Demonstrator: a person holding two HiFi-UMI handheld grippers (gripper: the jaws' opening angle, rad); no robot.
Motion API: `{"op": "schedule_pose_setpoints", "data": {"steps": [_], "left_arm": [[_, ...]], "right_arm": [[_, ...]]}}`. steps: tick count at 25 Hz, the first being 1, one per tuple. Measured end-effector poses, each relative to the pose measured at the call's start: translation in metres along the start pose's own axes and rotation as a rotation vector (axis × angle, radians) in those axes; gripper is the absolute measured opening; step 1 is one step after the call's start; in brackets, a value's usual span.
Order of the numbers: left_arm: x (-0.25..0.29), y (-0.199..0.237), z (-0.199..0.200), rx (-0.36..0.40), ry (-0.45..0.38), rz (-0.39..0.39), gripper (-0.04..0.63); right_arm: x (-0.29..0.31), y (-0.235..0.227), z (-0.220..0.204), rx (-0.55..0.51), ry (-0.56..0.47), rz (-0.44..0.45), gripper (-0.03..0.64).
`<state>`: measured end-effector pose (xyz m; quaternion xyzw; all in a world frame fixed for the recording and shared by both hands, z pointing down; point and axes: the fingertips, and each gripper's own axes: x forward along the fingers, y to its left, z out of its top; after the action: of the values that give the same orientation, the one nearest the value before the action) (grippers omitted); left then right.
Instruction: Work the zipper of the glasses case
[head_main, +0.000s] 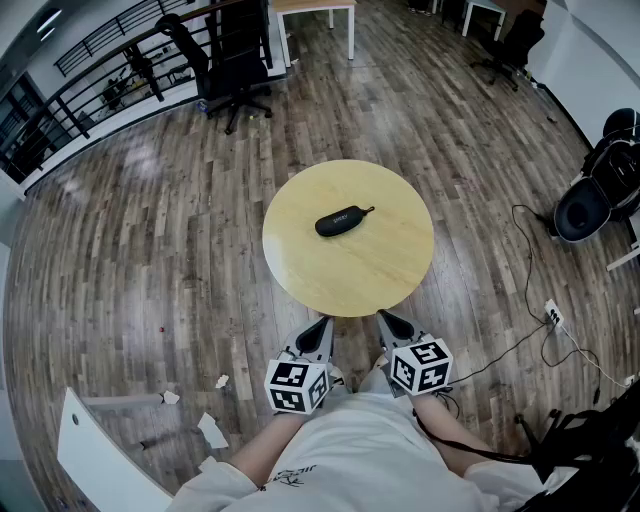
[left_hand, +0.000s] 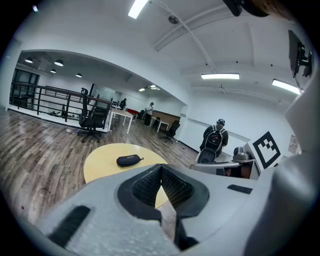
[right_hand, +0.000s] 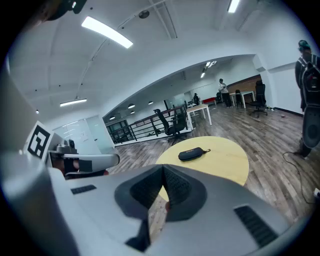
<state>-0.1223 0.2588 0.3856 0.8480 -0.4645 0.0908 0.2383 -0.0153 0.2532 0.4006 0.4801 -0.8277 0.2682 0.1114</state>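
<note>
Wood-plank floor (head_main: 150, 230) runs under everything. Nearest, just beyond the person's white shirt (head_main: 350, 450), the left tool (head_main: 322, 322) and the right tool (head_main: 385, 318) hang side by side at the near edge of the round yellow desk (head_main: 390, 270), a little apart from each other. Each has its jaws closed tip to tip with nothing between them. Farther on, about the middle of the desk, lies the black glasses case (head_main: 341, 221), well apart from both tools, its zipper pull (head_main: 369, 210) sticking out at the right end. Beyond the desk, at the far left, a black office chair (head_main: 235, 70) stands near a dark railing (head_main: 70, 110).
</note>
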Motion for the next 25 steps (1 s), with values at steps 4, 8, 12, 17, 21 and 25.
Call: {"op": "schedule_pose_setpoints", "data": {"steps": [4,8,12,17,21,25], "left_arm": [[0.009,0.010,0.004,-0.002,0.007,0.000,0.006],[0.037,0.019,0.013,-0.001,0.016,0.009,0.005],[0.069,0.031,0.031,-0.005,0.014,0.050,0.006],[0.121,0.032,0.060,-0.003,-0.003,0.095,0.005],[0.168,0.019,0.078,-0.020,-0.019,0.103,0.006],[0.193,0.015,0.082,-0.045,-0.014,0.136,0.006]], "right_arm": [[0.013,-0.001,0.007,-0.011,0.004,0.004,0.002],[0.035,-0.020,0.019,-0.017,0.008,0.012,0.002],[0.063,-0.047,0.038,-0.035,0.015,0.037,0.002],[0.090,-0.080,0.074,-0.074,0.017,0.101,0.002],[0.104,-0.116,0.096,-0.091,0.025,0.136,0.002],[0.115,-0.139,0.108,-0.102,0.039,0.169,0.002]]}}
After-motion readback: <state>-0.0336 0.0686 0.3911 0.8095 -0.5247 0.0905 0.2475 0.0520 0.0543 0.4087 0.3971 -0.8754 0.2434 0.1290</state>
